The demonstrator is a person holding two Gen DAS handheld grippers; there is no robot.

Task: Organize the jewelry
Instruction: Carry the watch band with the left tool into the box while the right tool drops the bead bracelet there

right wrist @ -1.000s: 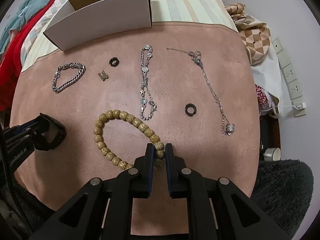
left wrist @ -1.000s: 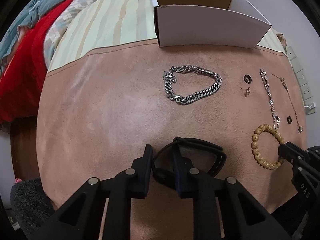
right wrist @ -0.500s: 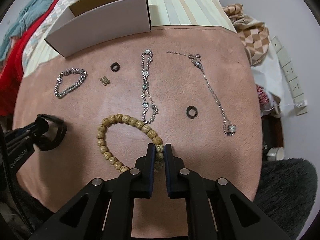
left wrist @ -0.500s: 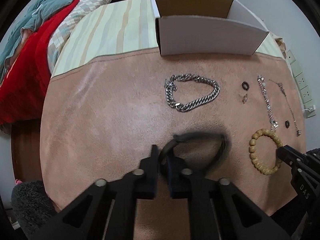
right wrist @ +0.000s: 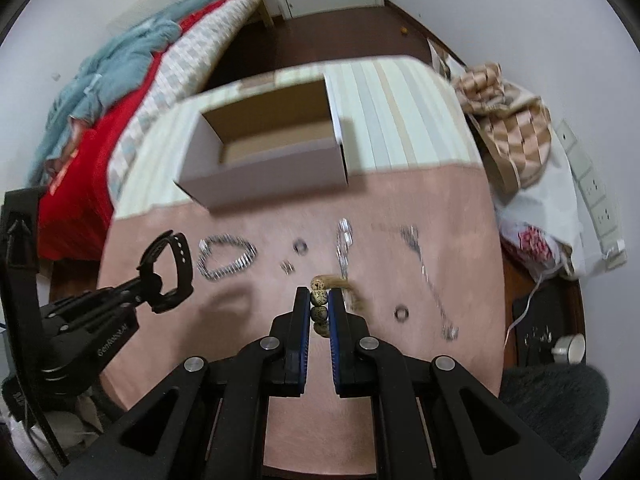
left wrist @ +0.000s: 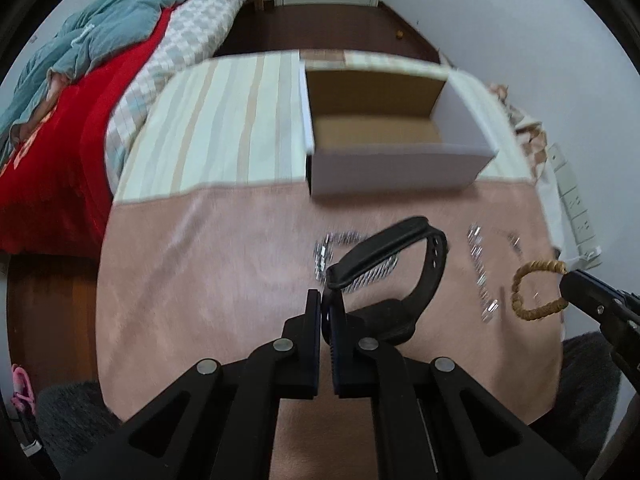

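My left gripper is shut on a black wristband and holds it lifted above the pink mat; the wristband also shows in the right wrist view. My right gripper is shut on a wooden bead bracelet, also lifted; it hangs from the right gripper in the left wrist view. An open white cardboard box stands at the far edge of the mat, also in the right wrist view. On the mat lie a silver chain bracelet, thin chains and black rings.
A pink mat covers the near table, with striped cloth behind. A bed with red and teal bedding lies to the left. A wall power strip and a checked cloth pile are at the right.
Both grippers have risen off the mat, lifting the black wristband and the bead bracelet. The views tilted up, showing the inside of the box and the room beyond.
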